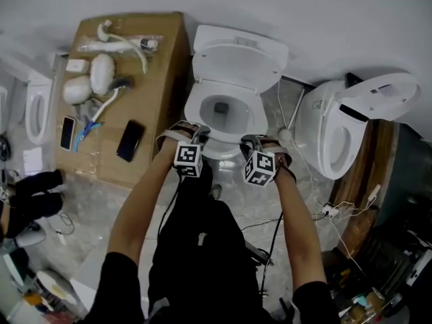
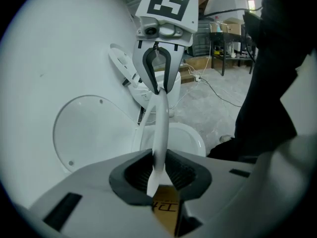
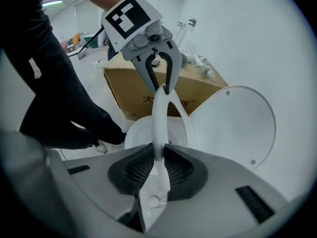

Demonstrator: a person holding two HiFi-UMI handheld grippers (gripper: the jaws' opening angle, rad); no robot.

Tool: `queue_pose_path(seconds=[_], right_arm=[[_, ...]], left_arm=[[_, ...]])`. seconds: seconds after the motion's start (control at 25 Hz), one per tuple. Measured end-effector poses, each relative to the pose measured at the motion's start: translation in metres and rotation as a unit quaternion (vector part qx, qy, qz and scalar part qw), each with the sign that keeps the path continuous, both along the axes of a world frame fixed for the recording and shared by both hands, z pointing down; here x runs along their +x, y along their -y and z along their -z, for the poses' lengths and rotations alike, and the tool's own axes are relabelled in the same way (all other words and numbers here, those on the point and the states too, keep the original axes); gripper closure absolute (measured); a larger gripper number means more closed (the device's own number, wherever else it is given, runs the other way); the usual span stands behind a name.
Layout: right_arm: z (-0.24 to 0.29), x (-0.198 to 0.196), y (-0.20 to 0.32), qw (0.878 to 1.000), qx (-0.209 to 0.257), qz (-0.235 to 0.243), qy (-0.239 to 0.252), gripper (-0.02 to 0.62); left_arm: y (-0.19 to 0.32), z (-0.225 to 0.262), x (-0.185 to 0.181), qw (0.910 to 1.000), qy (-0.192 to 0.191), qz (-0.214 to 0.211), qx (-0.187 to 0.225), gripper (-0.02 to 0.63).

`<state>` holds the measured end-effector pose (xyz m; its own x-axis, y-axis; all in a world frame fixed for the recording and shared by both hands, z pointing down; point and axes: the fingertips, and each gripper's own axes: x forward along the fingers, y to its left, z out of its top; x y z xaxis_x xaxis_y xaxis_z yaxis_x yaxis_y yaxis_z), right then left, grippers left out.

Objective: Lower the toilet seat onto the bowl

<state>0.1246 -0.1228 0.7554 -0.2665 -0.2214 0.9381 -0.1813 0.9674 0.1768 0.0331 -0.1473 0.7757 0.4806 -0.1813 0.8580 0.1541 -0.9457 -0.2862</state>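
A white toilet stands against the wall with its lid (image 1: 240, 63) up. The seat (image 1: 224, 142) is held by its front edge, off the bowl (image 1: 233, 117). My left gripper (image 1: 196, 136) is shut on the seat's front left and my right gripper (image 1: 254, 142) on its front right. In the left gripper view the thin seat rim (image 2: 159, 133) runs edge-on from my pads up to the right gripper (image 2: 157, 86), with the lid (image 2: 91, 133) at the left. In the right gripper view the rim (image 3: 159, 128) is pinched between the pads, and the left gripper (image 3: 161, 87) grips its far end.
A cardboard box (image 1: 156, 79) left of the toilet carries two phones, a brush and white parts. A second toilet (image 1: 337, 130) stands at the right, another (image 1: 37, 110) at the left edge. Cables (image 1: 331, 211) trail over the floor. The person's dark legs stand right before the bowl.
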Motion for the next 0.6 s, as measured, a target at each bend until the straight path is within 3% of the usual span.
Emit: queue_pose_path(seconds=[0.24, 0.4, 0.6], right_arm=[[-0.046, -0.007, -0.047, 1.000, 0.026, -0.014, -0.002, 0.505], [-0.077, -0.015, -0.065, 0.999, 0.049, -0.019, -0.001, 0.500], [-0.114, -0.020, -0.090, 0.999, 0.045, -0.002, -0.018, 0.494]], left_arm=[[-0.045, -0.048, -0.009, 0.9977, 0.024, 0.009, 0.062, 0.515], [-0.066, -0.076, -0.016, 0.9954, 0.053, -0.018, 0.077, 0.511], [-0.090, -0.109, -0.021, 0.9967, 0.045, -0.016, 0.067, 0.493]])
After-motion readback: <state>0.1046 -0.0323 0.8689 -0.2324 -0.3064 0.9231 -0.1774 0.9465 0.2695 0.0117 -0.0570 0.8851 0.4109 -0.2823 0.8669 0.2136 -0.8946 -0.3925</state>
